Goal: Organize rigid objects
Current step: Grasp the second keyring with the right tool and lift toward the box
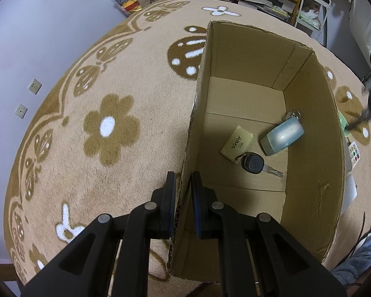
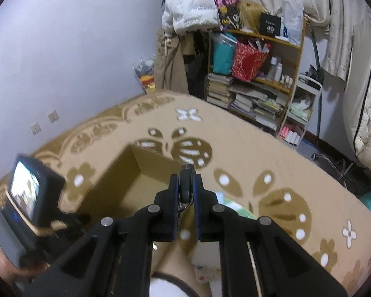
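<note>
Left gripper (image 1: 183, 188) pinches the cardboard box (image 1: 314, 148) wall; right gripper (image 2: 185, 185), above the box, clamps a dark key fob (image 2: 185, 184).

Domestic bedroom or living room, indicated by a plush beige rug (image 1: 116, 79) with brown flower and butterfly motifs, a wooden shelf (image 2: 259, 79) crowded with books, bags and bottles, garments (image 2: 188, 2) hanging above, and wall sockets (image 1: 34, 86).
</note>
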### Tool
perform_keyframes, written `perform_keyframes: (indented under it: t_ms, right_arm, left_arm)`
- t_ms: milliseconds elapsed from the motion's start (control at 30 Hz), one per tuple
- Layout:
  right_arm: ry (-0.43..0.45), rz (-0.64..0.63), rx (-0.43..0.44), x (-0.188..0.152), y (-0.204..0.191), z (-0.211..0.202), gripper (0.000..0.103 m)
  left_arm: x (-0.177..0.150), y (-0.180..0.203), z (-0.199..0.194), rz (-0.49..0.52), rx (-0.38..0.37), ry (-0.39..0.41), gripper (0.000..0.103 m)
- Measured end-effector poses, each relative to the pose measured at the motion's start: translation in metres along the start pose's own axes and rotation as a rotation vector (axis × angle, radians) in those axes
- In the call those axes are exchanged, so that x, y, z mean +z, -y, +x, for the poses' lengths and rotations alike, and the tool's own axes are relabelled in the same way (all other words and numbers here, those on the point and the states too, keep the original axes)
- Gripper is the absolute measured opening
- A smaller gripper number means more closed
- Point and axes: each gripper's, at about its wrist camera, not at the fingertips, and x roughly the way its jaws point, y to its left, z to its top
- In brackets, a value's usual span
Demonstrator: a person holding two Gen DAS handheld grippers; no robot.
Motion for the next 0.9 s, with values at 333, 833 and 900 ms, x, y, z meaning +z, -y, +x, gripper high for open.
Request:
perform_keyframes:
  t_ms: [333,833,900]
  right_arm:
    - [0.009,0.034,0.049,0.042,-0.029,0.031,0.012]
    - [-0.243,0.027,0.006,-0.014,-0.028,0.118,0.013]
    - [-0.251,0.022,-0.005,-0.02,-0.028,0.124,0.013]
  left_arm:
    - [0.001,-0.002,0.0,-0.018,-0.025,-0.004,0.011]
    - [0.002,-0.003,0.004,-0.018,-0.029,-0.01,0.011]
    - [0.002,-0.003,0.005,-0.017,-0.028,-0.01,0.011]
